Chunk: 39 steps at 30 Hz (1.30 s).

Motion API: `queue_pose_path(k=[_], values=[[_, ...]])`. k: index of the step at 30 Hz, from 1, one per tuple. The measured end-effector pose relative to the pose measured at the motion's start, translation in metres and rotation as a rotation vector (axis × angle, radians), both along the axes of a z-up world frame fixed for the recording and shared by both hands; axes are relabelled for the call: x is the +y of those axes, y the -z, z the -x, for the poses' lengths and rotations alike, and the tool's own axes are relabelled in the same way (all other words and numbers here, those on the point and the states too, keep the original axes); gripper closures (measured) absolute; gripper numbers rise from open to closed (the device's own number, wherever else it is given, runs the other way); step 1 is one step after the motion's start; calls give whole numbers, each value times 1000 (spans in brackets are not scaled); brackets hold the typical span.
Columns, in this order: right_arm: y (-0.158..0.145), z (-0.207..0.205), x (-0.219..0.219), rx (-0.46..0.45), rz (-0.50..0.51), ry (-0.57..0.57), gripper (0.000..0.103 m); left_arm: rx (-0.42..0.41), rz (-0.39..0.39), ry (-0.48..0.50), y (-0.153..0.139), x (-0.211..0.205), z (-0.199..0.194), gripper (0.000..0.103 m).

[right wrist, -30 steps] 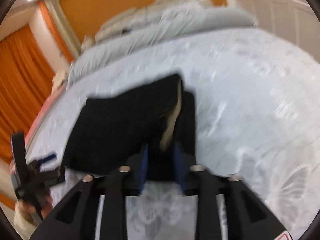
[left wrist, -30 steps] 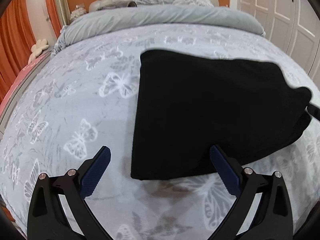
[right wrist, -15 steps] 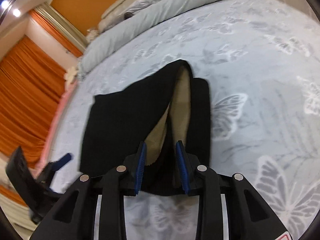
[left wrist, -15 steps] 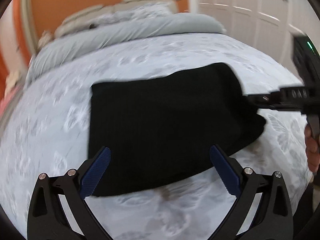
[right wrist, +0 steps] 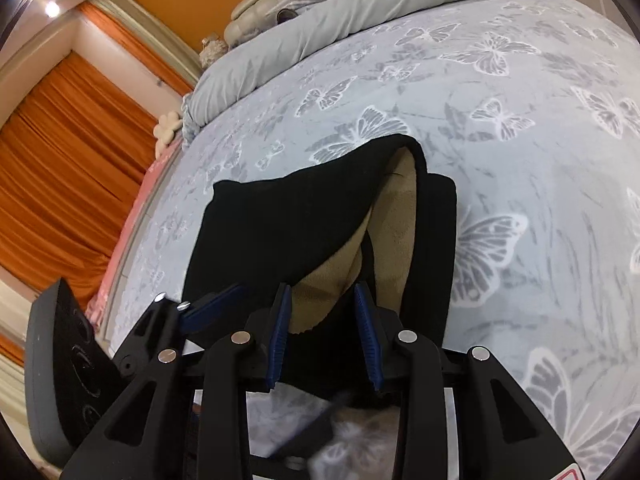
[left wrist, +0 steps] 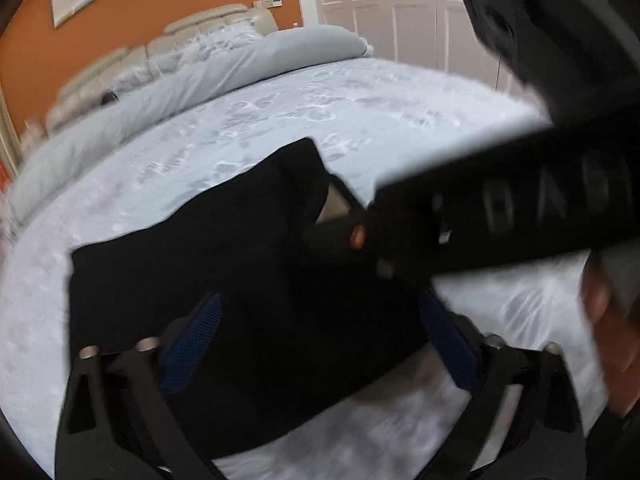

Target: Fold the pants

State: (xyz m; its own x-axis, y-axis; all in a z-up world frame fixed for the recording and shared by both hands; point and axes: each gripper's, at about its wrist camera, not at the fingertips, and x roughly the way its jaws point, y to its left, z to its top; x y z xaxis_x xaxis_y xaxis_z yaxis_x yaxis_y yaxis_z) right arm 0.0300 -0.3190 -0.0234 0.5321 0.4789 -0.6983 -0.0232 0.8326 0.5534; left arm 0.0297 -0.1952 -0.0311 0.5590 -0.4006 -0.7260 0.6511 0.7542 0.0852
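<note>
Black pants [left wrist: 224, 264] lie folded on the bed, tan lining [right wrist: 400, 216] showing at the open end. My right gripper [right wrist: 322, 320] is shut on the near edge of that end, with black cloth and lining between its blue pads. In the left wrist view it crosses close in front from the right as a blurred black bar [left wrist: 500, 216]. My left gripper [left wrist: 320, 340] hangs over the pants' near edge. Its jaws are closing, still wide, with the cloth between them. One of its blue pads [right wrist: 212, 306] shows just left of the right gripper.
The bed cover [right wrist: 520, 120] is pale grey with white butterflies. A rolled grey duvet [right wrist: 360, 12] and pillows lie at the head. Orange curtains [right wrist: 60, 168] hang on the left and white wardrobe doors [left wrist: 400, 8] stand behind. A person's hand [left wrist: 612, 340] holds the right gripper.
My left gripper slid right along the pants' near edge to beside the right gripper and rolled, its jaws narrowing. The right gripper kept its hold and turned a little.
</note>
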Motion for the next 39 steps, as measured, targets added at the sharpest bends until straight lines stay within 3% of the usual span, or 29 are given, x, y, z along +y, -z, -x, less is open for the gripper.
queue_pose_path(k=[1,3,4,5,9,12,16,23,25,27,30,31,32,34,36,37,38,39], values=[[1,-1,-3,2,0,-2,69,44,12,-1,1,-1,-8,63],[1,0,-13,-7,-34,13,55,129,71,-21,-1,7,-24,69],[1,2,-19,-17,-47,30,54,139,94,-28,-4,11,-29,83],[0,6,-26,-28,-52,45,54,144,113,-41,-9,19,-34,88],[-5,14,-40,-84,13,86,57,116,180,-101,-33,51,-46,89],[-7,3,-22,-89,110,28,65,84,220,-149,-51,71,-51,90],[0,-25,17,-67,255,-74,65,61,227,-180,-61,83,-56,90],[21,-63,45,-17,306,-135,65,47,236,-172,-72,88,-49,90],[20,-62,44,-28,290,-123,96,44,235,-171,-73,87,-48,90],[2,-51,33,-80,220,-89,98,41,244,-161,-76,87,-44,90],[-16,-35,4,-136,193,-2,99,58,273,-124,-78,81,-35,84],[-7,-38,-1,-107,207,1,99,71,259,-116,-73,75,-32,75],[21,-47,-7,-24,215,4,98,83,246,-105,-67,70,-31,66],[45,-49,-16,1,150,24,95,113,218,-100,-57,63,-26,55],[33,-40,-31,-15,88,48,93,134,218,-82,-55,63,-17,40],[20,-31,-37,-38,126,101,90,137,227,-76,-57,68,-12,25],[2,-18,-45,-81,194,175,80,130,236,-85,-60,76,-7,14],[-10,-7,-51,-112,208,212,76,102,244,-100,-66,86,-2,14]])
